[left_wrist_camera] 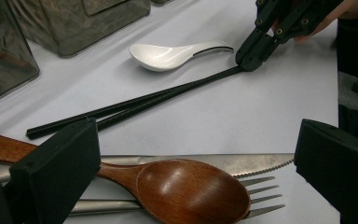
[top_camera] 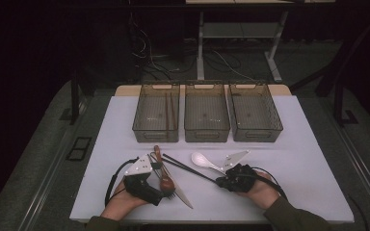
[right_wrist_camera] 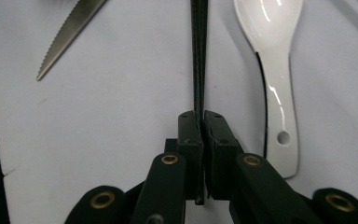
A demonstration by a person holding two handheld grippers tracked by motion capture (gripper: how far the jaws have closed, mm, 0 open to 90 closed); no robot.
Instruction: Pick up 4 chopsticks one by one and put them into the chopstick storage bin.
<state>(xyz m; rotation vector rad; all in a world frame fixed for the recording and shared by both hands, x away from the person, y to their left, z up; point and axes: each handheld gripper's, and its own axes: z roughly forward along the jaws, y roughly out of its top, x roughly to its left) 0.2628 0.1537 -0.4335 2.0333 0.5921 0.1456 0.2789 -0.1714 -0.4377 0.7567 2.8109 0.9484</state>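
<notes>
A pair of black chopsticks lies on the white table, and my right gripper is shut on its near end. Just to the right of them lies a white ceramic spoon. My left gripper stands open with its jaws wide apart. Between them lie the bowl of a wooden spoon, a serrated knife and a fork. Its pads touch none of these.
Three translucent bins stand in a row at the back of the table: left, middle, right. The left bin holds brown chopsticks. White table surface lies open to the right of my hands.
</notes>
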